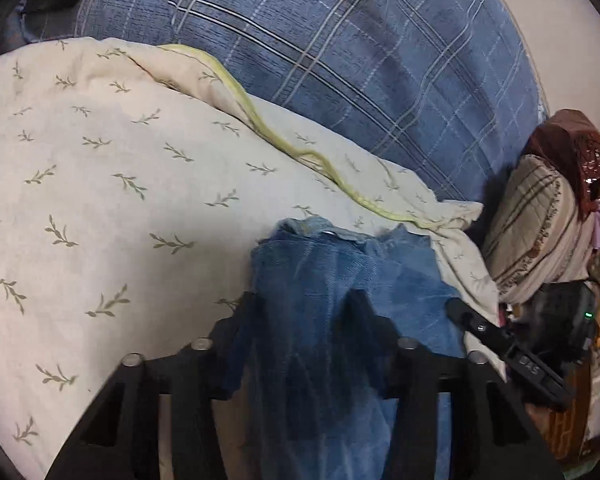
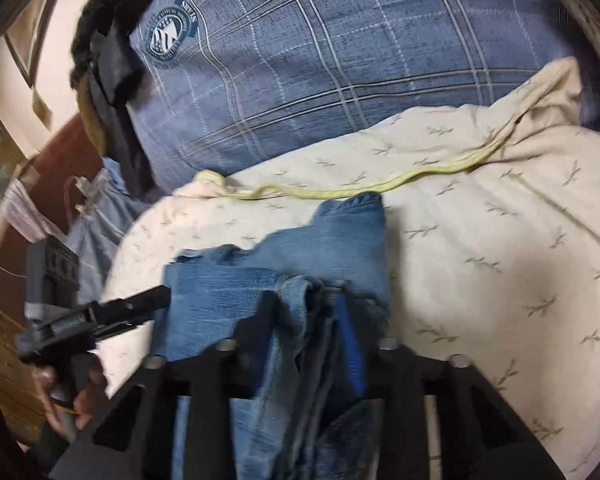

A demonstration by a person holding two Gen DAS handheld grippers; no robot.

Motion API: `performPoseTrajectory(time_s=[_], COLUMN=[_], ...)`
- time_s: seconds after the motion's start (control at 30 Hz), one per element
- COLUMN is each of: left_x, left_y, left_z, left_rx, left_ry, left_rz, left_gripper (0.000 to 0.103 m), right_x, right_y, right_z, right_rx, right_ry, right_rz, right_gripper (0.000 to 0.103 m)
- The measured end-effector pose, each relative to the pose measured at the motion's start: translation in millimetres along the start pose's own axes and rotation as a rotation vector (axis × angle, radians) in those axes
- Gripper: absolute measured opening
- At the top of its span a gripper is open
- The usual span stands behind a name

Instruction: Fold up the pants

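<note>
Blue denim pants lie bunched on a cream leaf-print bed cover. My left gripper is shut on the pants; denim fills the gap between its black fingers and drapes back toward the camera. My right gripper is shut on a gathered fold of the pants, cloth hanging down between its fingers. Each gripper shows in the other's view: the right gripper at the pants' right edge, the left gripper at their left edge, held by a hand.
A blue plaid pillow lies behind the cover, whose yellow piping runs across it. A striped cushion and dark red cloth sit at the bed's right. A dark wooden bed frame and clutter stand on the left.
</note>
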State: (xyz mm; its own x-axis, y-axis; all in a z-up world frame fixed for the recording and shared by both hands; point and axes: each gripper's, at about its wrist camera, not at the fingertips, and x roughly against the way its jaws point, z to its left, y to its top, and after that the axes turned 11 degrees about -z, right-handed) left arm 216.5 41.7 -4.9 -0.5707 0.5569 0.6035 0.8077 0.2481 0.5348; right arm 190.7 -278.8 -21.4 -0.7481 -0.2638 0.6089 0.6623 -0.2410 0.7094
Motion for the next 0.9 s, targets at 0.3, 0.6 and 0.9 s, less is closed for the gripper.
performPoseTrajectory(time_s=[0.3, 0.6, 0.9], left_x=[16, 25, 26], left_y=[-16, -26, -27], left_z=[-15, -28, -29], left_rx=[-0.067, -0.113, -0.124], left_ry=[0.026, 0.070, 0.071], left_rz=[-0.054, -0.067, -0.059], left_gripper=[0.023, 0.040, 0.043], right_x=[15, 37, 40], right_y=[1, 1, -3], right_z=[0, 22, 36], right_rx=[0.005, 0.075, 0.108], right_ry=[-0.111, -0.174, -0.179], right_rz=[-0.024, -0.069, -0.063], right_gripper=[0.000, 0.059, 0.060])
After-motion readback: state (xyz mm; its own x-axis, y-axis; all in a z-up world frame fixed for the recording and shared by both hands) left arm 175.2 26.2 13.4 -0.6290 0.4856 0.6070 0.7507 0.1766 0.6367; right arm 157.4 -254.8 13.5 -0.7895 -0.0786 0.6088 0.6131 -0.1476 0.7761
